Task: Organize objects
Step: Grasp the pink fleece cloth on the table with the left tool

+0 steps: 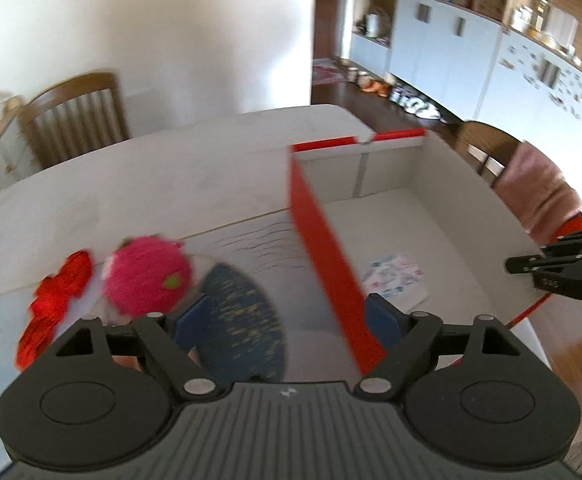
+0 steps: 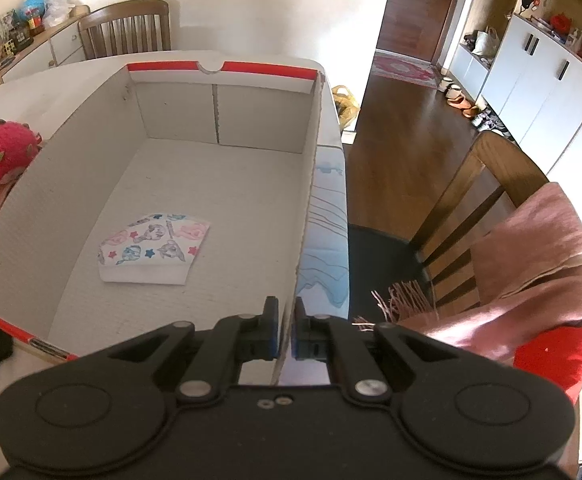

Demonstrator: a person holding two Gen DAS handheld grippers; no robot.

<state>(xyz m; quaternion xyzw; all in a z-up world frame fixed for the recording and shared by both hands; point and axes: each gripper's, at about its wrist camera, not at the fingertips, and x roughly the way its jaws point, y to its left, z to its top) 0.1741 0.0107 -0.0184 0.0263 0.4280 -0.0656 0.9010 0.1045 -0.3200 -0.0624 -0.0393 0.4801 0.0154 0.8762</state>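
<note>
step: steadying box (image 2: 227, 184) | right gripper (image 2: 285, 334) clamps its wall | left gripper (image 1: 291, 316) spread, empty | next: grasp pink plush (image 1: 147, 276)

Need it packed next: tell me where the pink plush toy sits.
The pink plush toy lies on the table outside the box's left wall, beside a red item.

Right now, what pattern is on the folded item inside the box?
White with pink and blue cartoon animals and stars; clearest in the right wrist view.
</note>
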